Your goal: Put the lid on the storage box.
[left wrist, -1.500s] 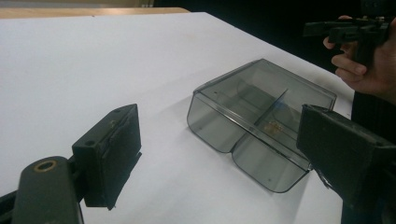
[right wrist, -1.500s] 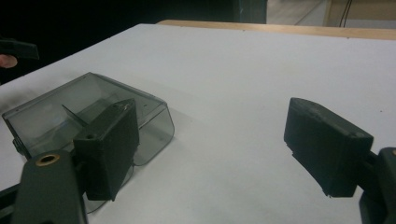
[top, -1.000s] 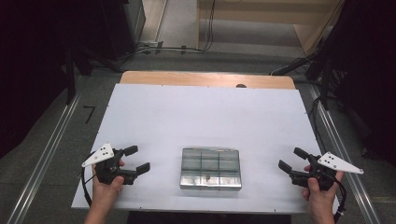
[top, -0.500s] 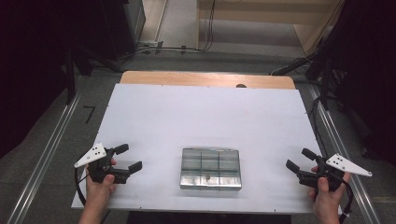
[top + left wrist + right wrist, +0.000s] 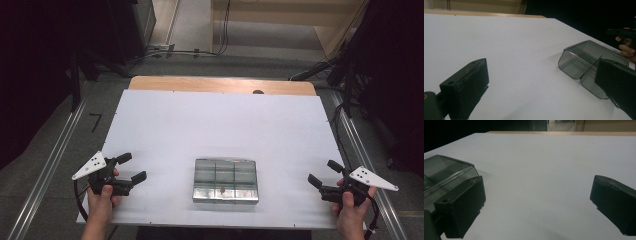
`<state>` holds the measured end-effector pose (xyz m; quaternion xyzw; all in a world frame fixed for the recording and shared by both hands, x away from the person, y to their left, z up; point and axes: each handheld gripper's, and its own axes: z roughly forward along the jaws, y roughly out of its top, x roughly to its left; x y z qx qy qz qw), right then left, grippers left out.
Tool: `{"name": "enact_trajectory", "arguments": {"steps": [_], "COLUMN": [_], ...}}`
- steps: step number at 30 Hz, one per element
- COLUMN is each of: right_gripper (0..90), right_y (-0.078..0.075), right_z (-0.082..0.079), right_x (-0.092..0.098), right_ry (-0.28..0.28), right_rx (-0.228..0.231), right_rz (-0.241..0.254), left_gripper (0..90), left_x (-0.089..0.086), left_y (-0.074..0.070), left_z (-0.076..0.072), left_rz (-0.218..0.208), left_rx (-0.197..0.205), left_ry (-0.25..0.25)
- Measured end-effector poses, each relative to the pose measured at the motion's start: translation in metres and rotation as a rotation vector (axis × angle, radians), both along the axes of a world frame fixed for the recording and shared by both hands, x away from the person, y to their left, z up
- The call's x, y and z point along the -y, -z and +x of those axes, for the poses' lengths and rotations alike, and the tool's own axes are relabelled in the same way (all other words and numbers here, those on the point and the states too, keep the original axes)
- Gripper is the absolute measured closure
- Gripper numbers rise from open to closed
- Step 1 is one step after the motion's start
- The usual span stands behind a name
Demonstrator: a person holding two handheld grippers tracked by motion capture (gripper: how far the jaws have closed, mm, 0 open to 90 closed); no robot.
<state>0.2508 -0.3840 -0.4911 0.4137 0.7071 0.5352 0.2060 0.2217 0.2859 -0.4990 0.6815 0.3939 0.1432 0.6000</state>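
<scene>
A clear plastic box (image 5: 225,180) with several compartments lies flat on the white table (image 5: 220,120), near its front edge. In the left gripper view the box (image 5: 584,60) lies ahead to the right; in the right gripper view the box (image 5: 444,172) is at the left. My left gripper (image 5: 132,166) rests at the front left, a hand's width from the box. Its jaws have just been opening and stand open with nothing between them, as seen in my left gripper (image 5: 541,72) view. My right gripper (image 5: 323,172) at the front right has also just been opening. My right gripper (image 5: 537,192) holds nothing.
A wooden strip (image 5: 220,85) runs along the table's far edge. Metal rails (image 5: 45,170) lie on the floor on both sides, with cables (image 5: 345,135) at the right. The other hand (image 5: 626,48) shows beyond the box.
Both grippers have drifted slightly outward, away from the box, and their jaws have spread a little wider. The box has not moved.
</scene>
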Motion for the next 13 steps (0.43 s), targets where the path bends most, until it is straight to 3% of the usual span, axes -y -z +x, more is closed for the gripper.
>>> {"name": "enact_trajectory", "arguments": {"steps": [2, 6, 13], "right_gripper": [0.0, 0.0, 0.0], "right_y": [0.0019, 0.0016, 0.0025], "right_z": [0.0001, -0.0012, 0.0000], "right_x": [-0.0011, 0.0014, -0.0023], "right_ry": [0.009, 0.000, -0.003], "right_rx": [0.004, 0.009, -0.002], "right_rz": [-0.009, 0.018, -0.005], "left_gripper": [0.0, 0.0, 0.0], "left_x": [0.0014, 0.0024, 0.0029], "left_y": [0.0016, 0.0019, 0.0023], "left_z": [0.0006, -0.0007, -0.0001], "left_rz": [0.003, 0.008, 0.010], "left_rx": [-0.001, 0.009, 0.010], "left_ry": [-0.001, 0.002, 0.004]}}
